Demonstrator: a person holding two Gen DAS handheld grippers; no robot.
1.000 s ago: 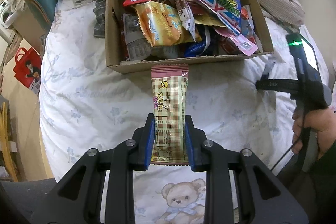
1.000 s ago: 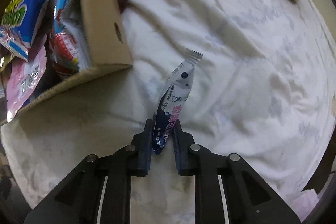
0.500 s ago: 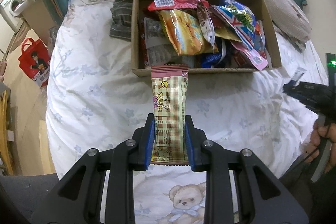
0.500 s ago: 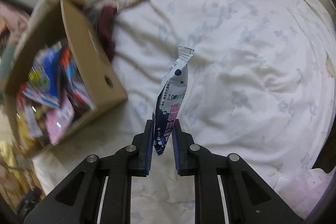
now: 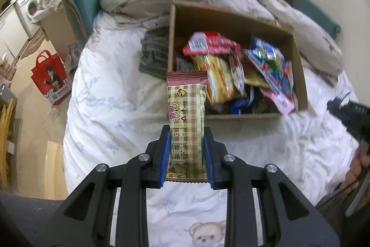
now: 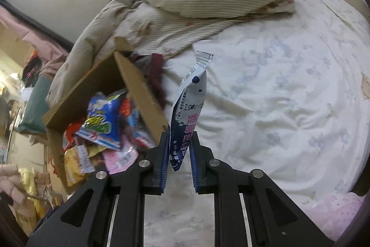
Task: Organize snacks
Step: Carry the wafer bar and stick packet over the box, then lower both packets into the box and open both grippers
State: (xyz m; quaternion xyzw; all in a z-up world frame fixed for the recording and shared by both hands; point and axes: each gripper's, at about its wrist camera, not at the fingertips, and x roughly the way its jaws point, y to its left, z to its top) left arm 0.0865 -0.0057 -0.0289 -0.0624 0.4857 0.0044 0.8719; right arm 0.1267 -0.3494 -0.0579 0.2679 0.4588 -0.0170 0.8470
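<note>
Gripping a plaid snack bar [image 5: 186, 122], the left gripper [image 5: 186, 154] hovers before the cardboard box [image 5: 231, 20]; right gripper [image 6: 178, 161] fingers clamp a white-and-navy packet [image 6: 188, 112] beside that box.

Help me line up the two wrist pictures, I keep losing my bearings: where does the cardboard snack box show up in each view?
Left wrist: the cardboard box sits upper centre-right on the bed, beyond the left gripper and its checked snack bar.
Right wrist: the box lies at left, tilted, beside the right gripper and its white-and-navy packet.
Shared landmark: the blue-and-green snack bag inside the box.
</note>
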